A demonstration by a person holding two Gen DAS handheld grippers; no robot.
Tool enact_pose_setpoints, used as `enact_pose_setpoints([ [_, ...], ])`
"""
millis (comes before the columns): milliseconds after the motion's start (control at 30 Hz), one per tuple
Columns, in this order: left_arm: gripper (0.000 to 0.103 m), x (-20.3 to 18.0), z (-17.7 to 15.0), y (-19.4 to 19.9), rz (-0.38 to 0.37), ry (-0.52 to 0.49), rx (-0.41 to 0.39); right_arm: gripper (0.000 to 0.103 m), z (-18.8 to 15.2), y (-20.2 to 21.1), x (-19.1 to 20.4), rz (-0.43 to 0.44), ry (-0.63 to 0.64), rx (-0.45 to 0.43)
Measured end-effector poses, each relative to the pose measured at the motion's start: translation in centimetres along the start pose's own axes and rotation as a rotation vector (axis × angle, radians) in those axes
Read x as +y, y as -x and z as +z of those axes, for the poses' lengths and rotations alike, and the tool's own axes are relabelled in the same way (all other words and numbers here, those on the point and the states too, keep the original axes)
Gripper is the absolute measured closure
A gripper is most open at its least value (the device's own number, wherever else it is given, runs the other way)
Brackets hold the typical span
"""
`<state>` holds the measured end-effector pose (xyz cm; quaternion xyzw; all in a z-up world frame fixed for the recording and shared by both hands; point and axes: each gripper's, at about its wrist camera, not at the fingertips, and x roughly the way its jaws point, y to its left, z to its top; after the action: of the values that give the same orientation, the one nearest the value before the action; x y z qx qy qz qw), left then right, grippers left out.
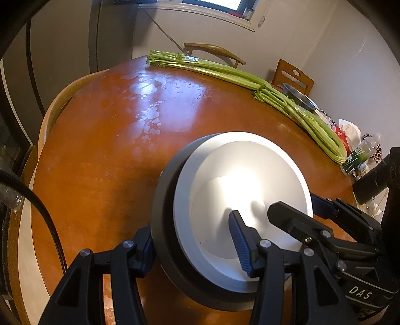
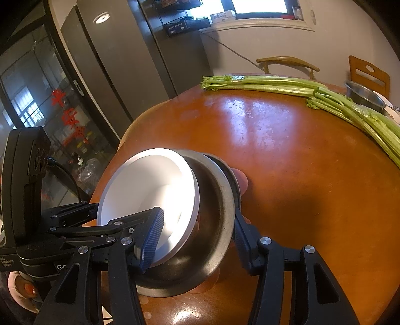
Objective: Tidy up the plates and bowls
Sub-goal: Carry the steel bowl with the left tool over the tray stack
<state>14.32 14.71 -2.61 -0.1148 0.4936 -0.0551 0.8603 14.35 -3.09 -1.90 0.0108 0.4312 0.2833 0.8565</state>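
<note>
Glossy orange table (image 1: 105,155); both tools, left tool (image 1: 193,246) and right tool (image 2: 195,246), clamp stacked steel bowl (image 2: 215,200), white bowl (image 1: 250,190).

A round orange-brown wooden table (image 1: 105,155) fills the room's middle, its glossy top catching pale window glare. Beyond its far edge stand a curved-back wooden chair (image 1: 215,51) and a slatted wooden chair (image 1: 292,75) against a plain white wall (image 1: 345,57). Above the table's far side sits a bright window (image 2: 260,6); left of the table rises a dark grey refrigerator (image 2: 120,70).
</note>
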Motion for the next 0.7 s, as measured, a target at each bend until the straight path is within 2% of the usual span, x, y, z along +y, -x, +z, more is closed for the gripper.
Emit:
enact_pose_setpoints([
  [700, 0.05, -0.05, -0.02, -0.75, 0.011, -0.001, 0.005, 0.046, -0.26, -0.62, 0.31, -0.01, 0.004, -0.003],
])
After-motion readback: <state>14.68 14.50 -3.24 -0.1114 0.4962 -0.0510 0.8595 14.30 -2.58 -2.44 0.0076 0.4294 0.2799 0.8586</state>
